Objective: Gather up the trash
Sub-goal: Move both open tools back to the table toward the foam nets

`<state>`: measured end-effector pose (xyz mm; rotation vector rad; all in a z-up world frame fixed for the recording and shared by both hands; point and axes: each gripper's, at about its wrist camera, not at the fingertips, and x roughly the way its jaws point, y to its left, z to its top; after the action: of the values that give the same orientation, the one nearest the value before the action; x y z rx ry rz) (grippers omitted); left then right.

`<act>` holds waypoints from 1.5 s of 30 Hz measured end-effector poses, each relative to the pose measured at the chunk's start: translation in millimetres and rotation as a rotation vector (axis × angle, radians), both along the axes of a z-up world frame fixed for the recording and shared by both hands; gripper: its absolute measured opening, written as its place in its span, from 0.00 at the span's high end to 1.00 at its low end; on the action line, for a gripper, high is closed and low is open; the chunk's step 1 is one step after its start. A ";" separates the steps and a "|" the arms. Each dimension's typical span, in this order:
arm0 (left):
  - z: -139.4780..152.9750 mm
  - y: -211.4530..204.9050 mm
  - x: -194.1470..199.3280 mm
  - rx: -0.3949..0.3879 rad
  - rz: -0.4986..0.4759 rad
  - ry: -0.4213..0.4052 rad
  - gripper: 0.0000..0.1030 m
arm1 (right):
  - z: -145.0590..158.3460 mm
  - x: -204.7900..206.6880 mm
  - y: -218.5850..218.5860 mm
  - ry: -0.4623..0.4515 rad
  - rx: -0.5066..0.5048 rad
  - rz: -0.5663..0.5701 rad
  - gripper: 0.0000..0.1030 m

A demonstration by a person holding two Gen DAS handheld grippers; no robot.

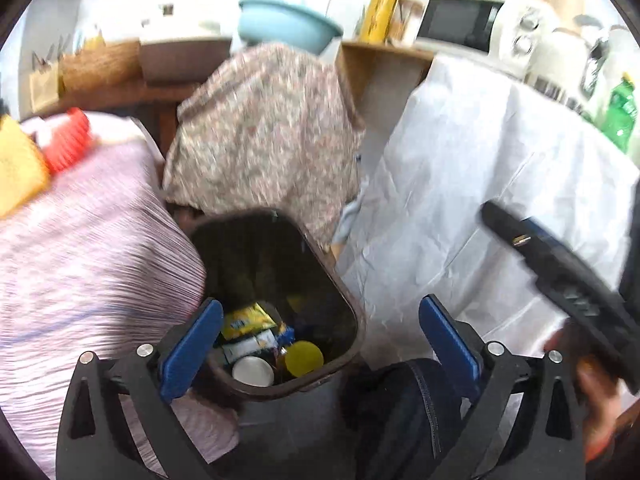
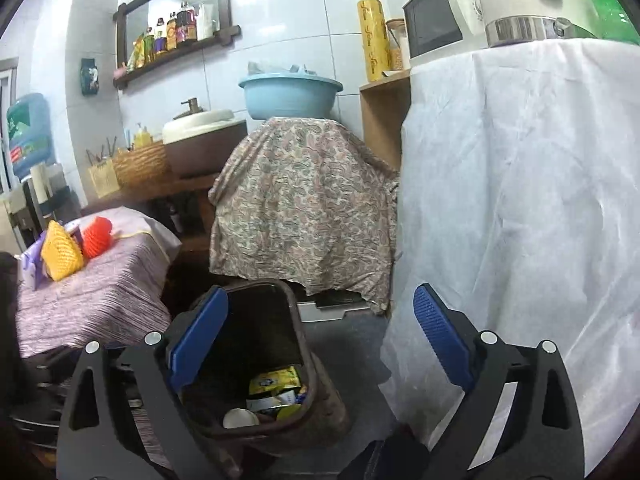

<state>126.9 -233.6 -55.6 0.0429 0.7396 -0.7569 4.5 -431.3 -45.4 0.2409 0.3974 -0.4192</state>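
We had both grippers above the bin (image 1: pixel 280 304), which stood on the floor between the purple-covered table (image 1: pixel 80 240) and the white-draped counter (image 1: pixel 480 200). The left gripper (image 1: pixel 320 344) had its fingers wide apart with nothing between them; the right gripper (image 2: pixel 320 344) was the same, apart and empty. The trash sat in the bottom of the bin: a yellow wrapper (image 1: pixel 246 320), a white cup (image 1: pixel 253 371), a yellow lid (image 1: pixel 304 358) and some paper scraps.

We judged the drop done and the step in hand a pull-back from the bin. To do it well we should lift straight clear of the rim, keep the fingers apart so nothing snags, and avoid the white drape just right of the bin and the person's knee (image 1: pixel 400 412) just beside it. Then scan the tables by the bin for more trash.

Writing: the wrapper carried a blue-and-white logo, too blurred to read. The yellow roll (image 2: pixel 374 40) behind the bin showed gold script, unreadable. Shelf bottles (image 2: pixel 172 36) and the water jug (image 2: pixel 30 132) had labels too small to tell.
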 end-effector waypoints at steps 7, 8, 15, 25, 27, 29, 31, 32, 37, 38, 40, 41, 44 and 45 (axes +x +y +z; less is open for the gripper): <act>35.3 59.5 -10.5 0.011 0.070 -0.079 0.05 | 6.1 20.6 35.9 0.009 0.006 0.118 0.10; 36.9 70.1 -10.5 0.022 0.087 -0.080 0.05 | 6.9 24.2 41.4 0.007 0.006 0.134 0.10; 38.7 136.5 -11.6 0.069 0.209 -0.094 0.05 | 1.3 59.1 89.4 0.024 0.086 0.310 0.06; 42.8 216.9 15.3 0.162 0.327 -0.112 0.05 | 3.5 102.7 162.1 0.061 0.074 0.534 0.06; 46.1 230.7 21.2 0.172 0.347 -0.115 0.05 | 5.7 113.8 176.6 0.071 0.047 0.575 0.06; 50.4 240.9 28.4 0.196 0.362 -0.126 0.05 | 8.2 124.9 190.5 0.089 0.021 0.619 0.06; 53.4 253.0 37.9 0.199 0.376 -0.115 0.05 | 10.2 134.6 201.3 0.101 0.014 0.660 0.06; 54.5 260.1 44.3 0.190 0.385 -0.102 0.05 | 12.2 142.4 209.5 0.108 0.011 0.689 0.06; 55.1 274.7 70.4 0.230 0.413 -0.113 0.05 | 18.4 170.4 235.9 0.136 -0.022 0.758 0.06; 55.0 275.6 76.3 0.237 0.411 -0.110 0.05 | 20.0 180.1 243.1 0.149 -0.037 0.777 0.06; 55.0 275.4 86.5 0.243 0.404 -0.112 0.05 | 22.9 194.4 252.0 0.161 -0.059 0.798 0.06; 55.2 275.3 90.1 0.249 0.404 -0.114 0.05 | 24.0 202.7 256.6 0.170 -0.070 0.813 0.06; 55.3 270.7 99.7 0.260 0.391 -0.127 0.05 | 24.8 228.4 268.2 0.203 -0.097 0.830 0.06; 55.9 268.7 103.2 0.256 0.387 -0.131 0.05 | 24.4 239.4 271.4 0.219 -0.098 0.839 0.06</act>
<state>230.1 35.2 0.3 0.1741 0.6894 -0.2851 243.8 -160.0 -21.0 -0.0800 0.6478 0.3645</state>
